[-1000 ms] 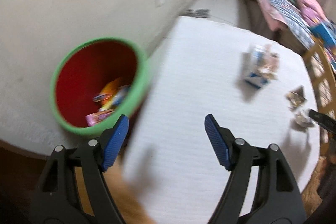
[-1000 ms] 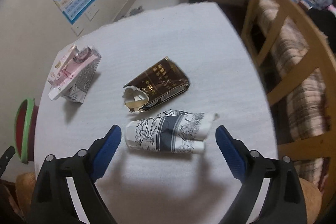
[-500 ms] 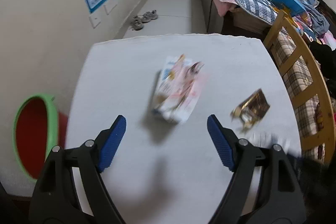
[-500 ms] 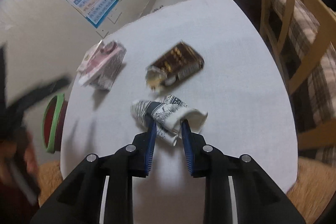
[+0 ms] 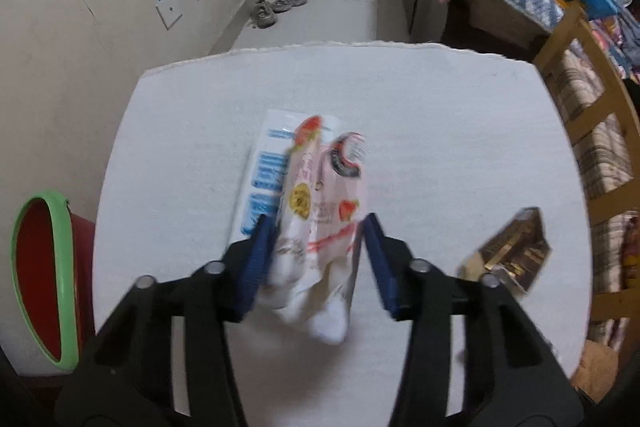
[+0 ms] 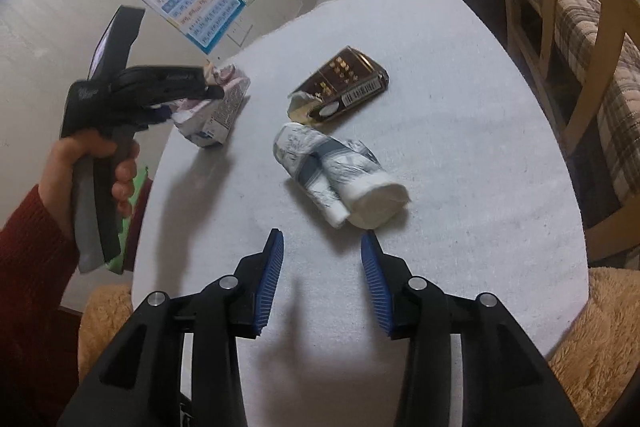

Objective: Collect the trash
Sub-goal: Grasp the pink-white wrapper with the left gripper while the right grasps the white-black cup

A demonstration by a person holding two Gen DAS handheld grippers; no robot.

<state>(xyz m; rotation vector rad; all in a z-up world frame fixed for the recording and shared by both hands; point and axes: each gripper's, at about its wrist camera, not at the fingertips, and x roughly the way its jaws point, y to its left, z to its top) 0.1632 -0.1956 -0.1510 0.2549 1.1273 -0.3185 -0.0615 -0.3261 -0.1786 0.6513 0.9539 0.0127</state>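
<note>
At the far left, beside the tabletop's (image 5: pixel 440 115) left edge, stands a red bin (image 5: pixel 44 283) with a green rim, seen from the left wrist view. Next to the right comes the left gripper (image 5: pixel 318 259), its blue pads narrowed around a crumpled milk carton (image 5: pixel 316 203): a white and pink pack with strawberry pictures, blue print on its left side, and a squashed white end hanging toward the camera. The pads press against both sides of the carton. In the right wrist view the same left gripper (image 6: pixel 188 95), held by a hand (image 6: pixel 96 163) in a red sleeve, sits on that carton (image 6: pixel 216 111) at the tabletop's (image 6: pixel 460 131) left side.

Further right lies a dark brown and gold wrapper (image 6: pixel 340 87), torn open at its near-left end, with a barcode on its side; it shows at the right of the left wrist view too (image 5: pixel 508 255). Just nearer than it rests a rolled white packet (image 6: pixel 336 175) with grey floral print and a band around its middle. The right gripper (image 6: pixel 322 267) hovers near the packet, jaws spread and holding nothing. A wooden chair (image 6: pixel 560 39) stands at the far right.
</note>
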